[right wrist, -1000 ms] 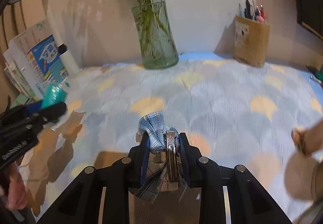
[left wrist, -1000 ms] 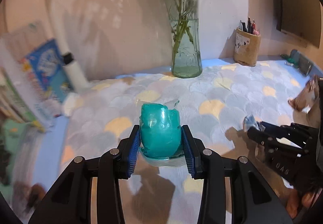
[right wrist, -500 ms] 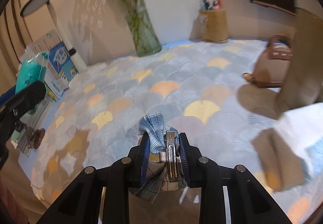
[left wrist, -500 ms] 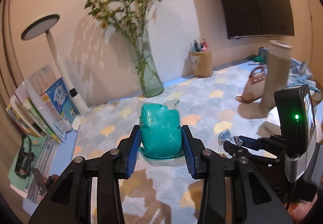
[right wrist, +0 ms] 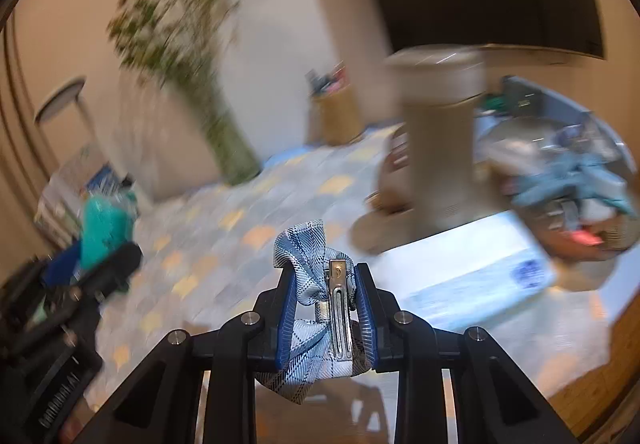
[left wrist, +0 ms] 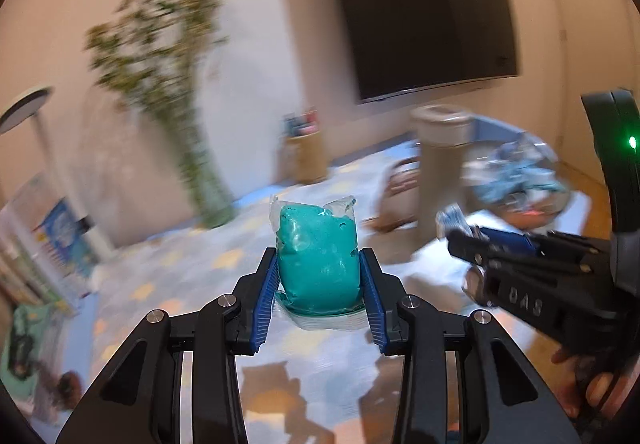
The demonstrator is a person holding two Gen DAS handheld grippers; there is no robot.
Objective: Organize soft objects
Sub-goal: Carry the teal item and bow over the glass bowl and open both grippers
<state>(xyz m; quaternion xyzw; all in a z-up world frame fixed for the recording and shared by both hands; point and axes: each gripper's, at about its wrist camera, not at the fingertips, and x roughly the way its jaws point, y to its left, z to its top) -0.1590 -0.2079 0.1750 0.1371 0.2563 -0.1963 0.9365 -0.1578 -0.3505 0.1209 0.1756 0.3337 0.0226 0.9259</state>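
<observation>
My left gripper (left wrist: pixel 319 276) is shut on a clear bag of teal putty (left wrist: pixel 318 258), held upright above the scallop-patterned tablecloth (left wrist: pixel 192 268). In the left wrist view my right gripper (left wrist: pixel 460 234) shows at the right with a blue scrap at its tip. My right gripper (right wrist: pixel 324 290) is shut on a blue plaid fabric bow (right wrist: pixel 304 248) with a metal hair clip (right wrist: pixel 339 308). In the right wrist view the left gripper (right wrist: pixel 116 256) and the teal putty bag (right wrist: pixel 102 230) appear at the left. A basket (right wrist: pixel 572 183) of jumbled soft items sits at the far right.
A tall beige cylinder (right wrist: pixel 438 139) stands on the table, with a brown bag (right wrist: pixel 394 167) behind it. A white box (right wrist: pixel 478 288) lies in front of it. A glass vase with flowers (right wrist: pixel 228 147), a pen holder (right wrist: pixel 336 115), a lamp (left wrist: pixel 38 147) and books (left wrist: pixel 52 240) line the back and left.
Both grippers rose and swung to the right with their loads. The vase slid left; the beige cylinder, white box and basket came into view. Neither grip has changed.
</observation>
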